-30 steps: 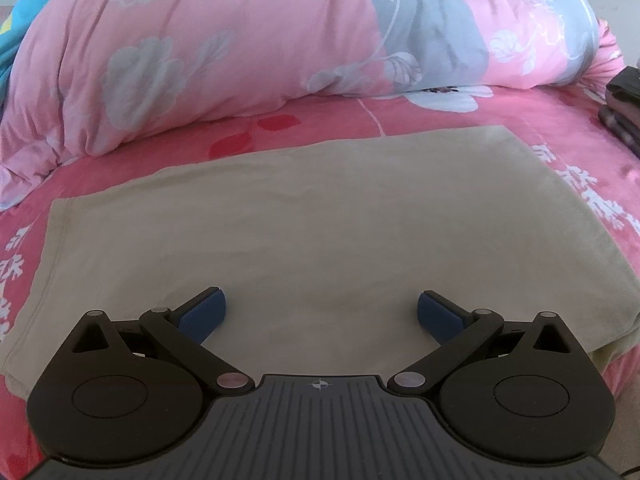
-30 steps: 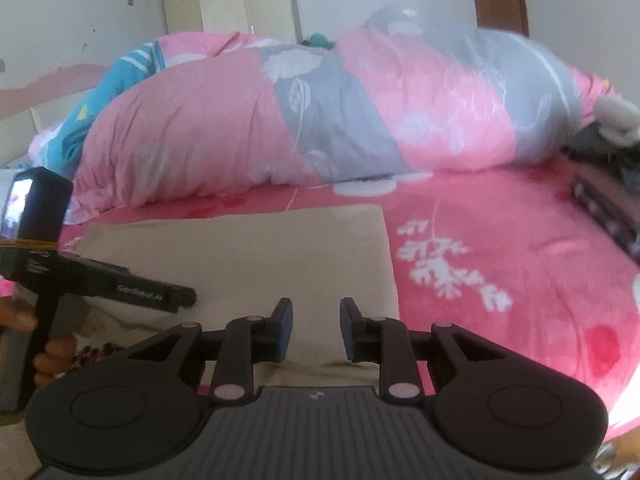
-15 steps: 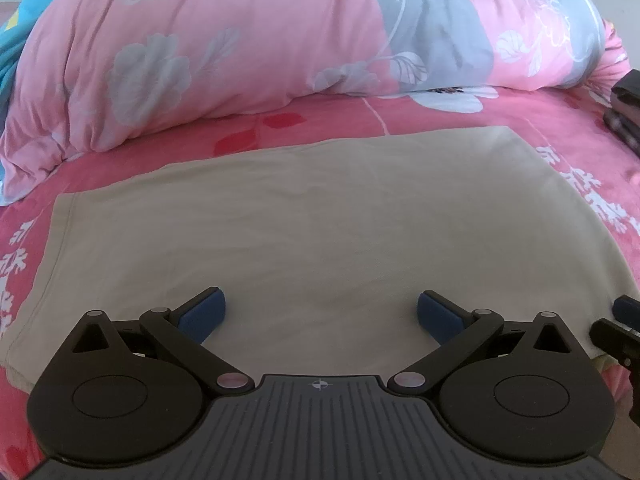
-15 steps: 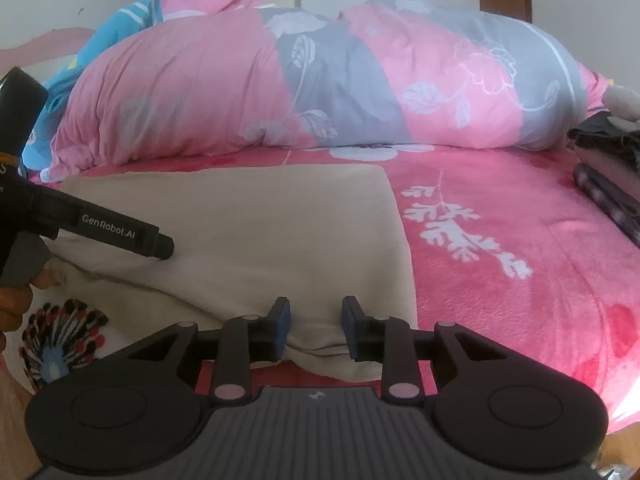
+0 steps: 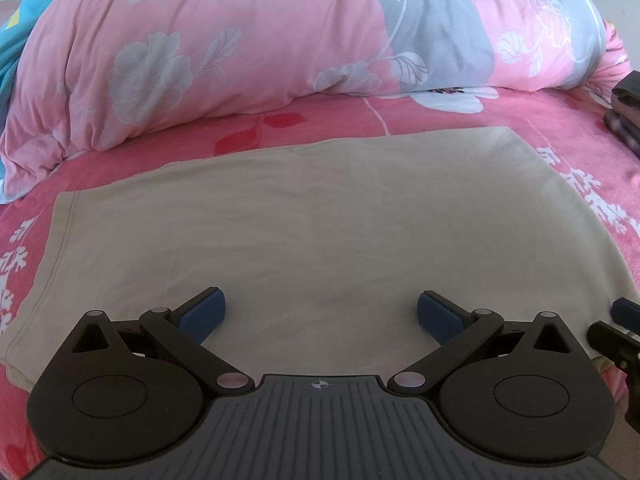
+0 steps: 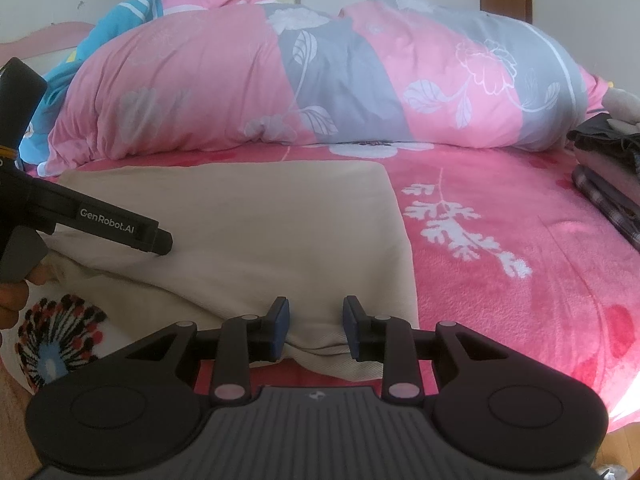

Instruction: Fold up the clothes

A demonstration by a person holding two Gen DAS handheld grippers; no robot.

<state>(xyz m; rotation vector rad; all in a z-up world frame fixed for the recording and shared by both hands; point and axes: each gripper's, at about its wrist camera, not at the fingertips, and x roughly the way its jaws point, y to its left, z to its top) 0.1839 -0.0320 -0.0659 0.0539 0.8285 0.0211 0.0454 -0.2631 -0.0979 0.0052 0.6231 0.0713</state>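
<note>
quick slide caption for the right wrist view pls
Right gripper straddles the near hem of a beige garment spread on a pink bed.

One beige garment [image 5: 304, 216] lies flat on the bed — a single piece, at centre in the left wrist view; one rolled pink-and-grey floral duvet [image 6: 320, 80] lies at twelve o'clock; one blue-striped piece of bedding [image 6: 132, 8] shows at eleven o'clock; one stack of dark folded clothes [image 6: 604, 168] sits at three o'clock — how many pieces are in it cannot be told; two grippers are in view, the left gripper [image 5: 321, 312] and the right gripper [image 6: 316, 326], each with two blue-padded fingers [image 5: 204, 312]; one hand [image 6: 12, 300] shows at nine o'clock.
</note>
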